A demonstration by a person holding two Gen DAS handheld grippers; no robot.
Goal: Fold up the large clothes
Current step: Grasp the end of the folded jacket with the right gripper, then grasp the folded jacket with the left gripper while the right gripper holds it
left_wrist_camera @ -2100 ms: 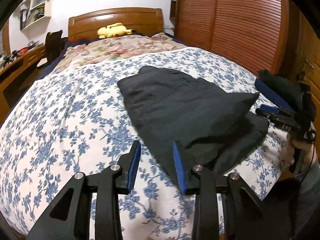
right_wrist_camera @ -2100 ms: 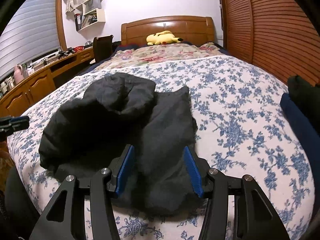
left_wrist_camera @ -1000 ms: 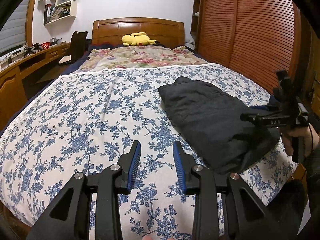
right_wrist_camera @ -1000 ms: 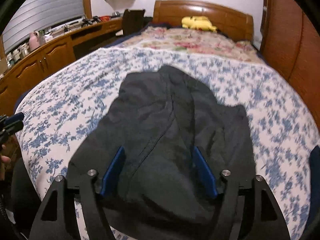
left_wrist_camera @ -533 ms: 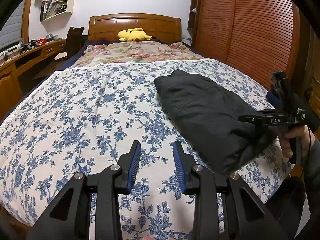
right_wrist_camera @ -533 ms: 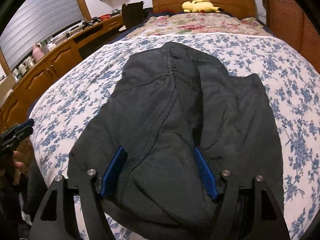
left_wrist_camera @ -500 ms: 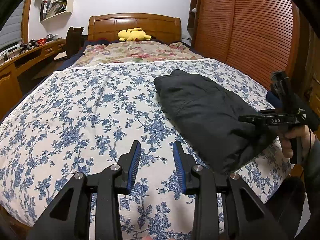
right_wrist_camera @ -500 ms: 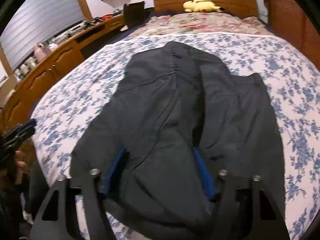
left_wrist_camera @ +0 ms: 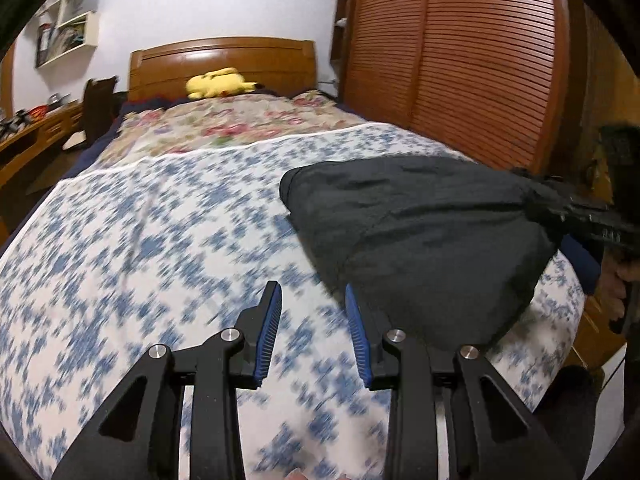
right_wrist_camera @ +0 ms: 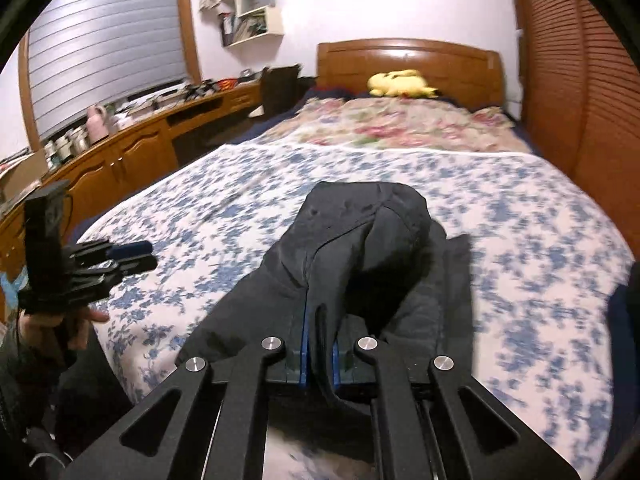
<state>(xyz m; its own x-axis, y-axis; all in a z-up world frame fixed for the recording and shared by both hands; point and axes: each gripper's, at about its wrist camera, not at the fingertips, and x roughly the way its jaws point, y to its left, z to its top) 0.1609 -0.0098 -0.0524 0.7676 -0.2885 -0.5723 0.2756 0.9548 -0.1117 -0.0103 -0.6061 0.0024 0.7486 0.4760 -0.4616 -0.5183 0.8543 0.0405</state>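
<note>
The right hand-held gripper (right_wrist_camera: 318, 354) is clamped on a bunched ridge of the dark garment (right_wrist_camera: 360, 256). Its jaws have just been closing, and the cloth now fills the narrow gap between the blue pads (right_wrist_camera: 305, 350). The garment extends directly ahead of this gripper, across the near part of the bed (right_wrist_camera: 540, 240). The pinch at the near edge is probably intended to let the whole bundle be lifted or dragged as one piece.

The left hand-held gripper (left_wrist_camera: 312, 332) is partly open and holds nothing. Only the floral bedspread lies between its pads. The garment lies to its right and ahead, with the near corner just beside the right finger. This gripper is judged to be approaching to take a second hold.

Compared with one second ago, the right jaws were spread wide around the cloth and did not pinch it. In the left wrist view, the garment now sits nearer to the left gripper.
</note>
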